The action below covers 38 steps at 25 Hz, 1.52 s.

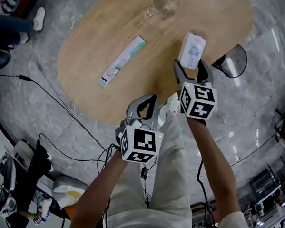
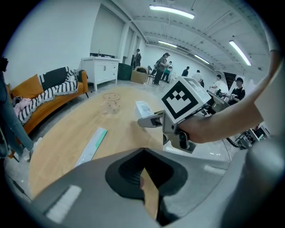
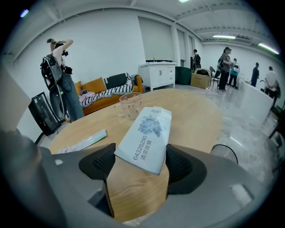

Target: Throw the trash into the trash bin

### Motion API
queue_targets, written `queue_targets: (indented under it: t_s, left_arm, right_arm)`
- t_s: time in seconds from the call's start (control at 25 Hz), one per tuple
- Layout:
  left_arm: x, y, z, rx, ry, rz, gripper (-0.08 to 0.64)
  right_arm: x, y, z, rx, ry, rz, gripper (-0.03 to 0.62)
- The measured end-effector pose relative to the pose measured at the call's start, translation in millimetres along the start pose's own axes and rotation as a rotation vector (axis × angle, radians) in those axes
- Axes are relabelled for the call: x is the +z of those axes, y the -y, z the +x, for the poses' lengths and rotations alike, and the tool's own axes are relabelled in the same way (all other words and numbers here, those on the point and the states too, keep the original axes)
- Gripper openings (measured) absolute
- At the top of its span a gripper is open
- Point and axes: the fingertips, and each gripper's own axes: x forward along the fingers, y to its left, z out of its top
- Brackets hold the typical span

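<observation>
Nearest of all, the left tongs (image 2: pixel 142 151) hang clenched over the near edge of the worktop (image 1: pixel 88 56). Their tips meet and nothing sits between them, with only wood grain showing through the hollow behind the pads.

Just beyond and to the right, the right tongs (image 3: pixel 139 167) stand released and wide. The near end of the wipes packet (image 1: pixel 192 49) lies between their ribbed dark pads, and I see no squeeze on it. The packet rests flat on the worktop, close to its right edge. Its long axis runs near to far, in line with these tongs, so they straddle it across its narrow width. The right hand is plainly the nearer one and the natural one to take it. The packet looks like soft, pale plastic film with a flower print, so it will likely give and crinkle under the pads.

The trash bin (image 1: pixel 235 61) stands on the polished grey stone floor, just off the worktop's right edge and right of the packet. It is dark, with a thin rim and what seems a translucent liner.

Farther left on the smooth, oval, wood-grained worktop lies a long flat strip pack (image 1: pixel 122 61), white and green and set at a slant. At the far edge stands a clear glass (image 1: pixel 165 3).
</observation>
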Motion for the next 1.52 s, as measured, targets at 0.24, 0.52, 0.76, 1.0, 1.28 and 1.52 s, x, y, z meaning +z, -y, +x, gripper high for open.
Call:
queue_targets:
  t_s: [0.24,0.52,0.76,1.0,1.28,1.52]
  left_arm:
    - [35,36,21,-0.030,0.012,0.040,0.000]
    - [65,74,58,-0.052,0.013,0.070,0.000]
    - [79,116,77,-0.088,-0.009,0.098,0.000]
    - [92,151,102,-0.119,-0.027,0.132,0.000]
    - [104,188,129,-0.148,-0.044,0.168,0.000]
    - [101,206,151,-0.174,-0.068,0.181,0.000]
  right_arm:
    - [-4,52,-22,-0.026,-0.006,0.030,0.380]
    - [-10,121,-34,-0.060,0.009,0.087,0.380]
    - [-28,177,-47,-0.101,-0.015,0.147,0.380]
    - [-37,225,-52,-0.130,-0.018,0.187,0.380]
    - [-64,279,-49,-0.174,-0.044,0.239,0.380]
    - [-91,317,-37,-0.203,-0.074,0.248,0.380]
